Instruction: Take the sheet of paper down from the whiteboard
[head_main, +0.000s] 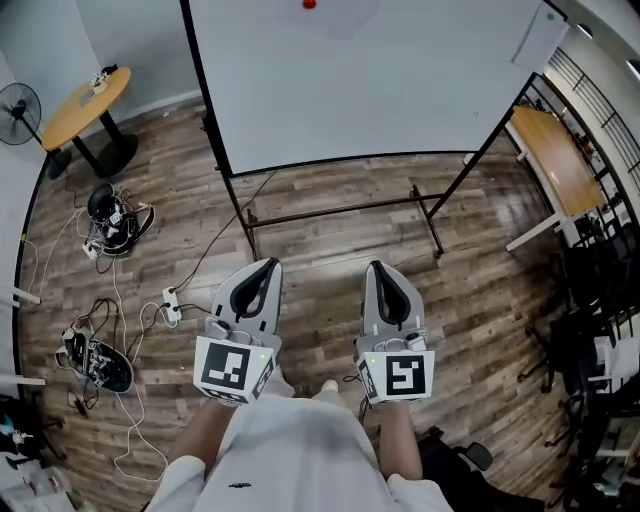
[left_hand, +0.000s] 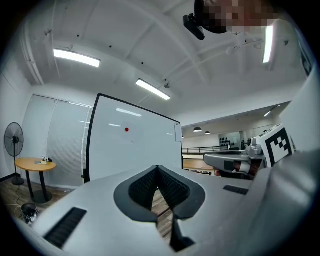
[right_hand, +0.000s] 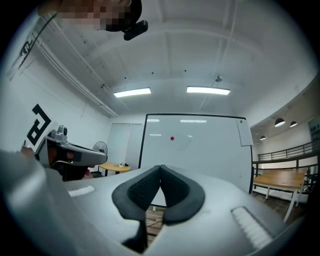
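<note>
Currently | left gripper (head_main: 268, 266) closed, empty | right gripper (head_main: 379, 268) closed, empty | whiteboard (head_main: 380, 90) ahead

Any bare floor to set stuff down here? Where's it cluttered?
Bare: wood floor in front of the whiteboard stand, over to the long table. Crowded: cables and power strip at left, chairs at far right.

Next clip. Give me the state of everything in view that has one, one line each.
left gripper: shut, empty, short of the whiteboard.
right gripper: shut, empty, beside the left one.
sheet of paper: up on the whiteboard, pinned under the red magnet, untouched.
second sheet: hanging at the whiteboard's top right corner.
whiteboard: upright on its stand.
</note>
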